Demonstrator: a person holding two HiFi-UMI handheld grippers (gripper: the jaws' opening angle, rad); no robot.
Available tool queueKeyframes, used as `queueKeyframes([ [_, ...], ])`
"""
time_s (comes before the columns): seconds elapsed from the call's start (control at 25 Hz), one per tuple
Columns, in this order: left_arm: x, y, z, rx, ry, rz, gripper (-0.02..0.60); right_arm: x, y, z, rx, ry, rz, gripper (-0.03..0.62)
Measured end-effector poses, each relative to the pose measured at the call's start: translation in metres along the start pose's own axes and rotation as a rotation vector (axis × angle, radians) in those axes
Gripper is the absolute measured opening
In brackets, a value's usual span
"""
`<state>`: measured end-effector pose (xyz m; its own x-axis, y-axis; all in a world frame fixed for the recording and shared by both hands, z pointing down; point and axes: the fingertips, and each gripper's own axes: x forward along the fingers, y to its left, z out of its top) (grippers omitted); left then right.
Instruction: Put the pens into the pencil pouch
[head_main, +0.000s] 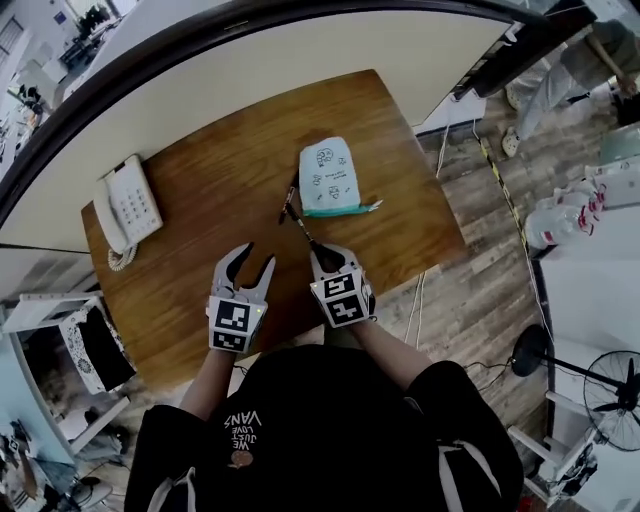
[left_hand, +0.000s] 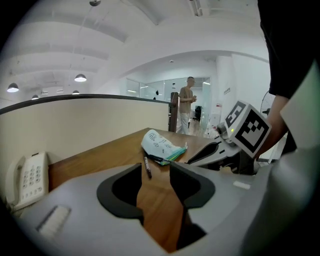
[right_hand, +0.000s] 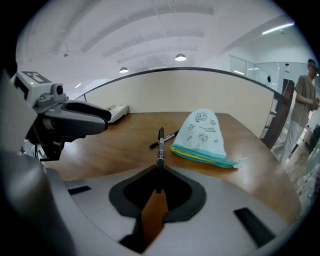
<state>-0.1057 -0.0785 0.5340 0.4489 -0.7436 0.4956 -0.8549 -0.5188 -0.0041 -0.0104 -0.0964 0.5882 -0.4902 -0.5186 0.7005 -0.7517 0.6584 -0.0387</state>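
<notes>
From where I sit the job is barely begun. My right gripper (right_hand: 158, 171) is clamped on a black pen (right_hand: 160, 145): its jaws are pinched on the pen's near end, and the barrel sticks straight out ahead, toward the pencil pouch (right_hand: 202, 136). That pen is clear of the wood, but it has not reached the pouch. A second pen (right_hand: 170, 135) lies flat on the desk (head_main: 200, 200) just beside the pouch's near edge, angled across behind the tip of the one I hold. My left gripper (left_hand: 156, 169) hangs over the desk beside the right one, its jaws spread, with only bare wood showing between them. The pouch lies on its side toward the far end of the desk, its teal and yellow zip edge turned toward me. I cannot tell whether the zip is open, or whether any pen is already inside. So by my reckoning both pens that I can see are left to go in, and the mouth may need holding open with the free gripper. As for writing, the pouch carries small dark doodles and scraps of script, too small to read. The black shirt (head_main: 245, 425) below the grippers has pale print, upside down to me, which looks like "WE JUST LOVE VANS". The telephone (head_main: 125, 210) shows a keypad but no legible brand, and the gripper cubes bear only black and white squares.
</notes>
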Motion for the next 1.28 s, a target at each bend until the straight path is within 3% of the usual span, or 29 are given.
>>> queueKeyframes([
  [0.28,0.054,-0.028,0.013,0.132,0.018,-0.061,0.161,-0.034,-0.043,-0.021,0.054,-0.016,-0.062,0.052],
  [0.8,0.149,-0.062,-0.002,0.404,0.168,-0.133,0.161,-0.069,-0.087,-0.064,0.148,0.005,-0.097,0.052],
  [1.16,0.174,-0.058,-0.012,0.507,0.248,-0.107,0.158,-0.073,-0.087,-0.077,0.147,0.020,-0.053,0.052],
  [1.28,0.175,-0.056,-0.007,0.498,0.249,-0.100,0.092,-0.074,-0.088,-0.079,0.151,0.023,-0.043,0.052],
])
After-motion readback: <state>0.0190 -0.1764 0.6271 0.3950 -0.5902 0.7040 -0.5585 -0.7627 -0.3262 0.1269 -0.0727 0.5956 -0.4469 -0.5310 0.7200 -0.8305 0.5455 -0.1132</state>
